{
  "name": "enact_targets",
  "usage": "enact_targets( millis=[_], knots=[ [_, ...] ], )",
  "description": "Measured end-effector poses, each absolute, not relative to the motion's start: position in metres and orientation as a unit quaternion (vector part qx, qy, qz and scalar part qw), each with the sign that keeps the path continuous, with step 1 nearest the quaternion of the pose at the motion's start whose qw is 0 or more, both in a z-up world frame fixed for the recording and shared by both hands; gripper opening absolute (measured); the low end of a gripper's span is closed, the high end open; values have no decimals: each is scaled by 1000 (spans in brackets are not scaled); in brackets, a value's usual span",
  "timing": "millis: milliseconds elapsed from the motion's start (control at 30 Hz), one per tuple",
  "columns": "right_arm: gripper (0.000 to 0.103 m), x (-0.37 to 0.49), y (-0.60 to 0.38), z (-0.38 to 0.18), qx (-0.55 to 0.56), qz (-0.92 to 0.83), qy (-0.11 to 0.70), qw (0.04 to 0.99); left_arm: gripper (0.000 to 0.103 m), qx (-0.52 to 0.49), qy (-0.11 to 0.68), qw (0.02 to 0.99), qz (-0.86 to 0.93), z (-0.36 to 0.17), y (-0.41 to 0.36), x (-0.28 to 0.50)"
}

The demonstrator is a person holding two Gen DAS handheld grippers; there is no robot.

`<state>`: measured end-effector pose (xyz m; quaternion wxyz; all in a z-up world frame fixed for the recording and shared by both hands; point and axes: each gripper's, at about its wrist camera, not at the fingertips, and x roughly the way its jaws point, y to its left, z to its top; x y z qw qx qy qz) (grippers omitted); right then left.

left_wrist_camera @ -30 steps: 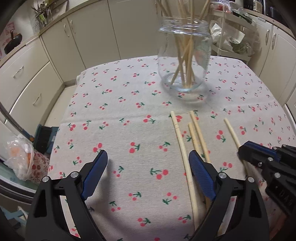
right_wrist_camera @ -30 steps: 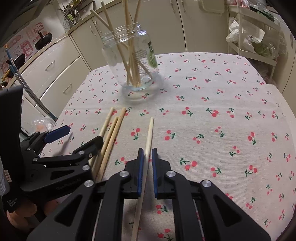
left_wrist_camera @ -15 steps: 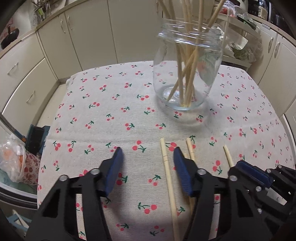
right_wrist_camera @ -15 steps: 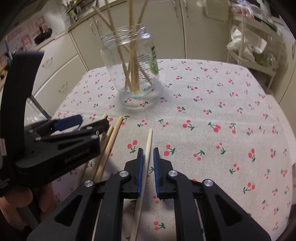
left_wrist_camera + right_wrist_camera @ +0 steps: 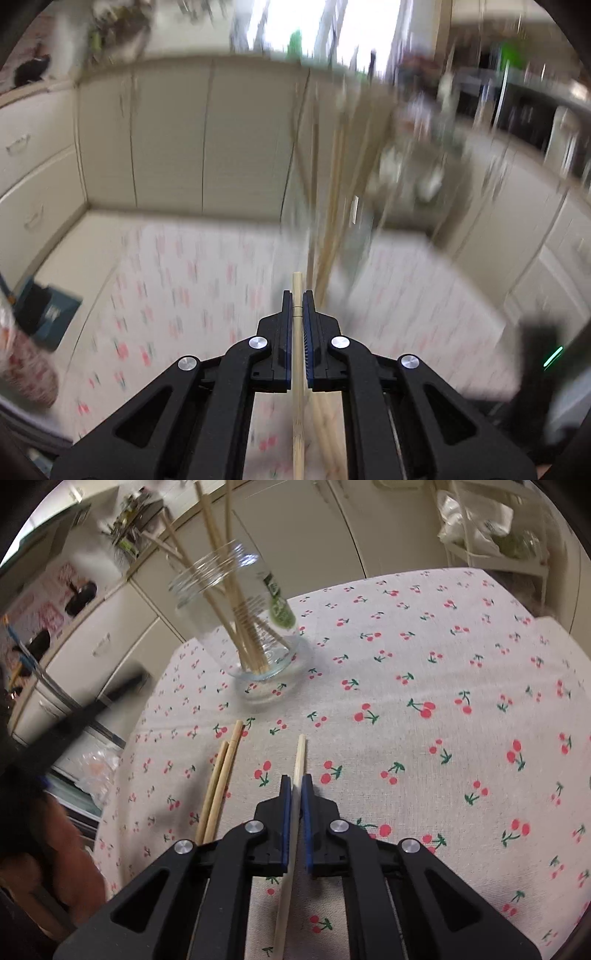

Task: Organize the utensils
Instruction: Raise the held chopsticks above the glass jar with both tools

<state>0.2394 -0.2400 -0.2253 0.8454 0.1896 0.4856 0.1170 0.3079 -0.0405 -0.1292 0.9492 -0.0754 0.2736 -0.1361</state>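
My left gripper is up off the table, jaws closing, pads pressed on a pale wooden chopstick that pokes out ahead of them. This view is badly blurred; the glass jar of chopsticks is a smear ahead. My right gripper points down at the cherry-print cloth, jaws closing with the pads pinching a lighter chopstick. I cannot tell whether that one is off the cloth. Two more chopsticks lie side by side to its left. The jar stands upright beyond them.
Cream cabinets run behind and left of the table. A white rack with bags stands at the back right. A person's hand and the blurred black left tool fill the right wrist view's left side.
The left gripper shut on one chopstick from the group on the cloth and rose with it, its view tilting up to the cabinets. The right gripper stayed on its chopstick and edged closer to the jar.
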Motion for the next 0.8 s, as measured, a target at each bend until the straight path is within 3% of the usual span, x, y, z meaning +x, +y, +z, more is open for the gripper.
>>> enact_targets(
  millis=[300, 533, 800],
  knots=[
    [7, 238, -244, -227, 209, 114, 472, 849, 5, -166, 75, 976, -117, -44, -28, 323],
    [7, 239, -241, -227, 197, 114, 470, 853, 5, -223, 19, 969, -104, -18, -31, 359],
    [7, 239, -241, -228, 201, 114, 470, 852, 5, -240, -2, 967, -82, -27, -43, 393]
  ],
)
